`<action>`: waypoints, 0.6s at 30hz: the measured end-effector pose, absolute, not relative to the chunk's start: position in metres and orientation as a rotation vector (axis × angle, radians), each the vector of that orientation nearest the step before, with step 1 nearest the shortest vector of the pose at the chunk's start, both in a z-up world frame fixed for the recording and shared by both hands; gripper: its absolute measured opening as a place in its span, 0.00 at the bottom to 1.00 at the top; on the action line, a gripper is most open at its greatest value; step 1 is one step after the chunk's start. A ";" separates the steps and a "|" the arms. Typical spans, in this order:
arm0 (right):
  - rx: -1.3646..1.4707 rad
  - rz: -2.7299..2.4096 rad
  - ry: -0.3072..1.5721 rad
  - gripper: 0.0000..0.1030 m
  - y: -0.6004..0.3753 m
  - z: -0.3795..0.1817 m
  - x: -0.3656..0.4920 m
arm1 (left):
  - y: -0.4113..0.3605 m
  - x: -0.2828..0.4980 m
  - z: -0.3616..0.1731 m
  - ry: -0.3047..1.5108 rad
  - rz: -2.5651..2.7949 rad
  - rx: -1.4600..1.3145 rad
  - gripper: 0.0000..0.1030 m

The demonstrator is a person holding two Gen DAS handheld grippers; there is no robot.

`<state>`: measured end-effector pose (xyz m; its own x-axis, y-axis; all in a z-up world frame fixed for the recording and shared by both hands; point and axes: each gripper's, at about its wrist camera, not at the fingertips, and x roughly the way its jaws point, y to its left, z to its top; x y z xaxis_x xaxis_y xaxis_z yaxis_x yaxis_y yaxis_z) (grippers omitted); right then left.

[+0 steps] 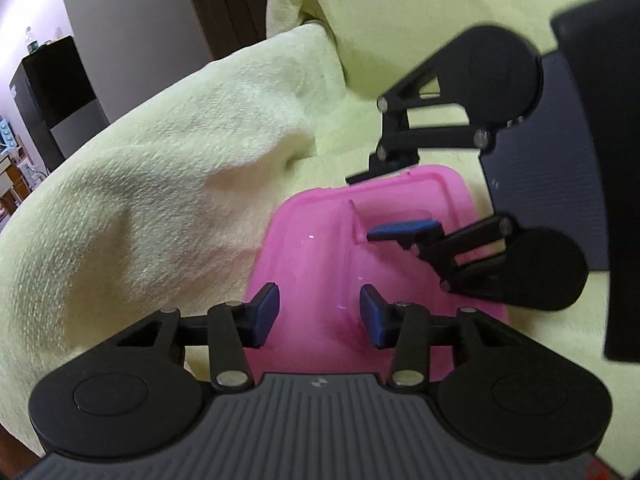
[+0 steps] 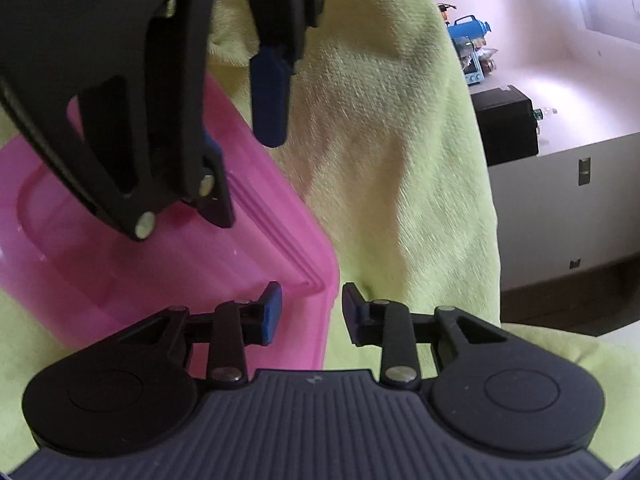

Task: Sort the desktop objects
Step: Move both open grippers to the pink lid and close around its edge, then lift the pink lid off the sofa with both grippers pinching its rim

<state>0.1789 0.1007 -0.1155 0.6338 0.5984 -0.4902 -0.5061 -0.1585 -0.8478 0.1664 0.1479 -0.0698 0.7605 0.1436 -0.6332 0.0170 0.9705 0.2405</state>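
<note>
A pink plastic tray [image 1: 320, 240] lies on a yellow-green cloth, and nothing shows inside it. My left gripper [image 1: 319, 314] hangs open over the tray's near end, with nothing between its blue pads. My right gripper [image 1: 386, 204] comes in from the right, also open; one finger sits inside the tray and the other beyond its far rim. In the right wrist view, my right gripper [image 2: 312, 312] straddles a corner of the pink tray [image 2: 256, 224] without clamping it. The left gripper [image 2: 240, 152] hangs above the tray at upper left.
The yellow-green cloth [image 1: 168, 184] covers the whole surface and rises in thick folds to the left of and behind the tray. A black cabinet [image 2: 506, 124] and a grey wall [image 2: 560, 200] stand beyond the cloth's edge.
</note>
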 end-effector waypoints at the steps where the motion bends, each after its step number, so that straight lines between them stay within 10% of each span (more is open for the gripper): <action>1: -1.437 0.973 -0.090 0.26 0.103 -0.118 0.179 | 0.150 0.167 -0.070 0.703 0.070 0.235 0.47; 18: -1.465 0.945 -0.110 0.12 0.103 -0.124 0.166 | 0.164 0.160 -0.070 0.705 0.049 0.234 0.47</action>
<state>0.1663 0.1027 -0.1235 0.6515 0.5948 -0.4709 -0.4705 -0.1702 -0.8658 0.1604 0.1643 -0.0698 0.7617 0.1230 -0.6362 0.0347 0.9727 0.2295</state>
